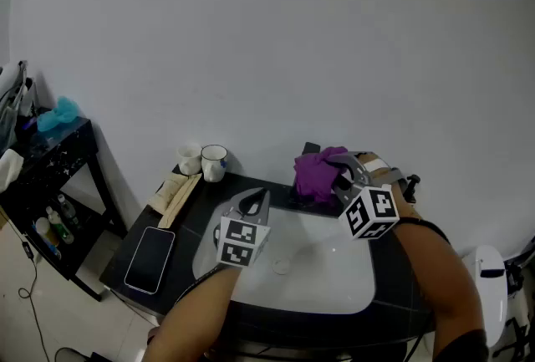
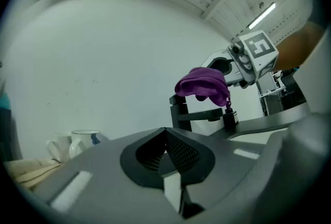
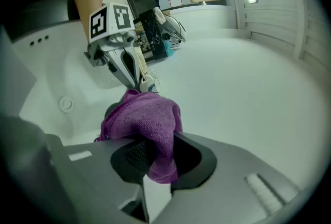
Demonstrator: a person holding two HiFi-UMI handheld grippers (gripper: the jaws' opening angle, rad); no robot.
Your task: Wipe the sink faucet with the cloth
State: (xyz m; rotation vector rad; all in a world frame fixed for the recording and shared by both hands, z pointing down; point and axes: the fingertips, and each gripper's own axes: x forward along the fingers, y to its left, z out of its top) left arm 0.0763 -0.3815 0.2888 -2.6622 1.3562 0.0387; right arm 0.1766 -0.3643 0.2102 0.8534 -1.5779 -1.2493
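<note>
A purple cloth (image 1: 317,172) lies bunched over the top of the black faucet (image 1: 311,150) at the back of the white sink (image 1: 334,272). My right gripper (image 1: 338,174) is shut on the cloth; in the right gripper view a fold of the cloth (image 3: 147,124) is pinched between the jaws of that gripper (image 3: 155,158). The left gripper view shows the cloth (image 2: 202,85) capping the faucet (image 2: 181,112), whose spout points right. My left gripper (image 1: 257,201) hovers over the basin's left side, apart from the faucet, shut on nothing (image 2: 164,153).
Two white cups (image 1: 203,160) stand at the counter's back left. A phone (image 1: 150,258) and a beige folded item (image 1: 175,193) lie on the black counter left of the basin. A black shelf (image 1: 50,176) with bottles stands further left. The drain (image 1: 282,267) shows mid-basin.
</note>
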